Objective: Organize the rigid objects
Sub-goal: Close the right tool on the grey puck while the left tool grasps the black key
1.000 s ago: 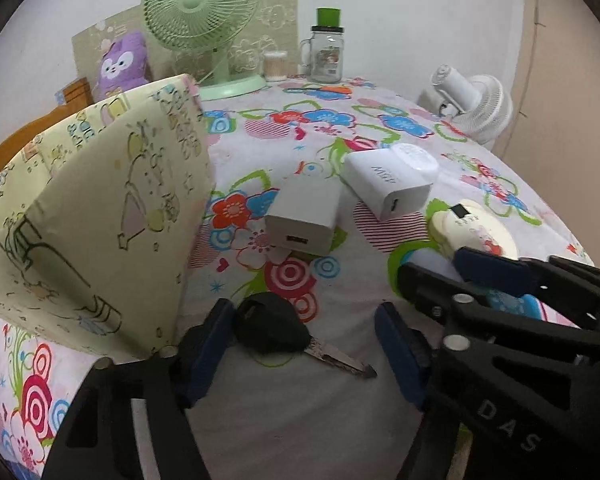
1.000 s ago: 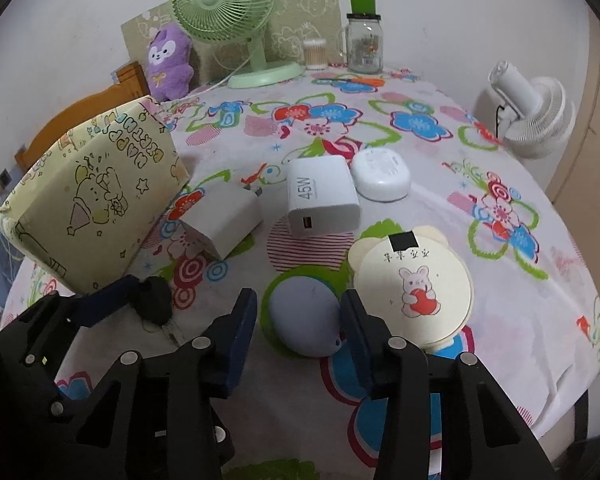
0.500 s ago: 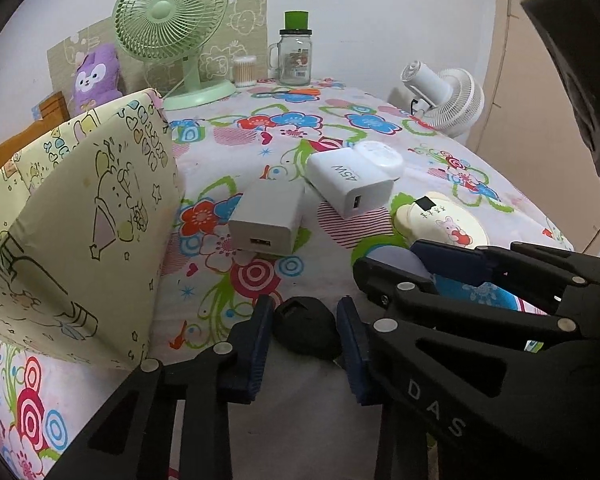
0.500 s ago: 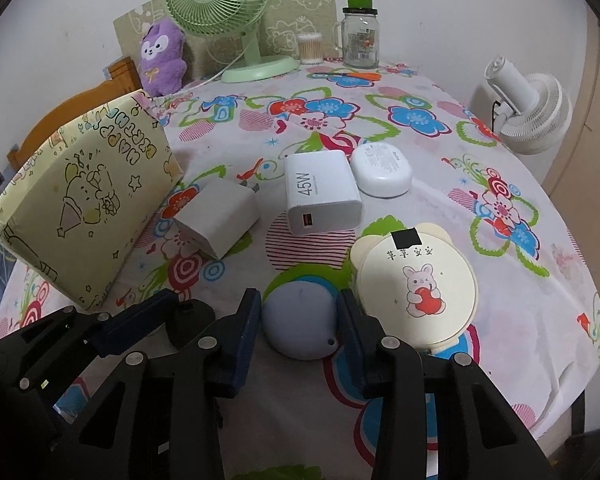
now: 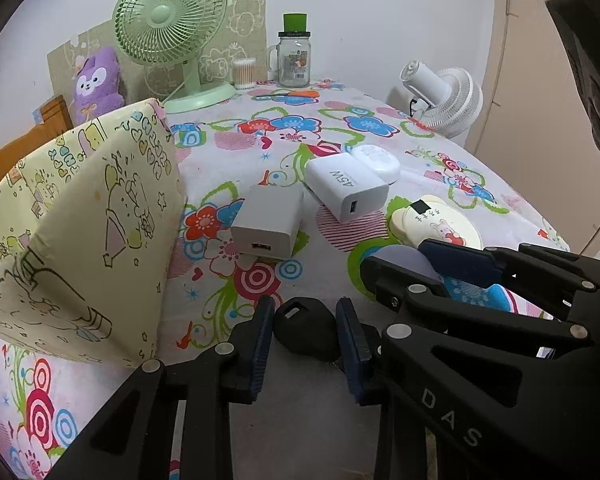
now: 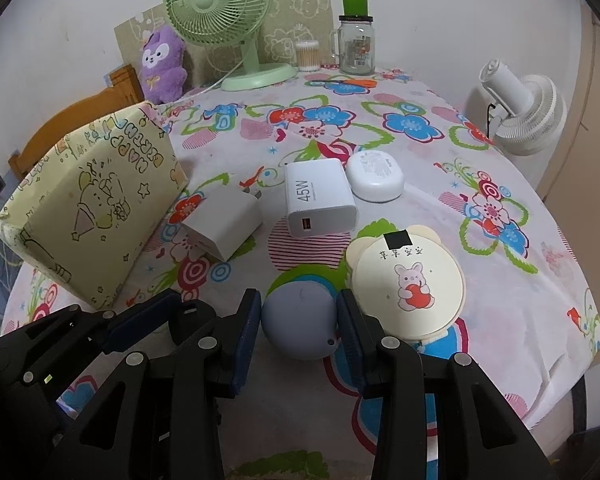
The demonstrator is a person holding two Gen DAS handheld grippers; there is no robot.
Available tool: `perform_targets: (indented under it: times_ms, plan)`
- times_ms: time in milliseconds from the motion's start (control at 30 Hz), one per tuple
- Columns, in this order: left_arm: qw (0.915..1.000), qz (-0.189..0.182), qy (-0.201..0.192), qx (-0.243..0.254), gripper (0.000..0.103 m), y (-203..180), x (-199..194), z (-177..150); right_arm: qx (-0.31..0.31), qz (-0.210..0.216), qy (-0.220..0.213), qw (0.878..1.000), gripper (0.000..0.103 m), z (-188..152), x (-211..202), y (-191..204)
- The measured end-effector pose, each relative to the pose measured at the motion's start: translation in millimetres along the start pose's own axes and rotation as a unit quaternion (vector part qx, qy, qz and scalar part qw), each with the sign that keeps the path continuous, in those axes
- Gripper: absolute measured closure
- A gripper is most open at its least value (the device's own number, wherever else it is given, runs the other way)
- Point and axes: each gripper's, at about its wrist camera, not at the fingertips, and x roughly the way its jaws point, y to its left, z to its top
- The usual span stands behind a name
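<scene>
A: Left wrist view sits low over the near edge of the flower-print tablecloth (image 5: 380, 128), facing the far wall, close to the yellow cartoon-print paper box (image 5: 80, 220) at its left.

B: Right wrist view sits a little further right, aimed the same way and angled down onto the cloth.

A: Shared ground: the white 45W charger block (image 5: 346, 186) (image 6: 320, 200), the grey charger cube (image 5: 268, 222) (image 6: 224, 222), the pale green desk fan (image 5: 170, 20) (image 6: 220, 4) at the far edge.

B: Each view also catches the other gripper.
</scene>
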Motion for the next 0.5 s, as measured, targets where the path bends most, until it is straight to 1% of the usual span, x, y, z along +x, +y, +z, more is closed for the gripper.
perform_targets:
  times_ms: [367, 500]
  plan:
    - [1.0000, 0.001, -0.010, 0.002, 0.071, -5, -16, 18, 0.008, -0.011, -0.017, 1.000, 0.061, 10, -24, -1]
    - [0.9998, 0.002, -0.017, 0.004, 0.071, -7, -24, 26, 0.006, -0.017, -0.030, 0.999, 0.061, 16, -36, -1]
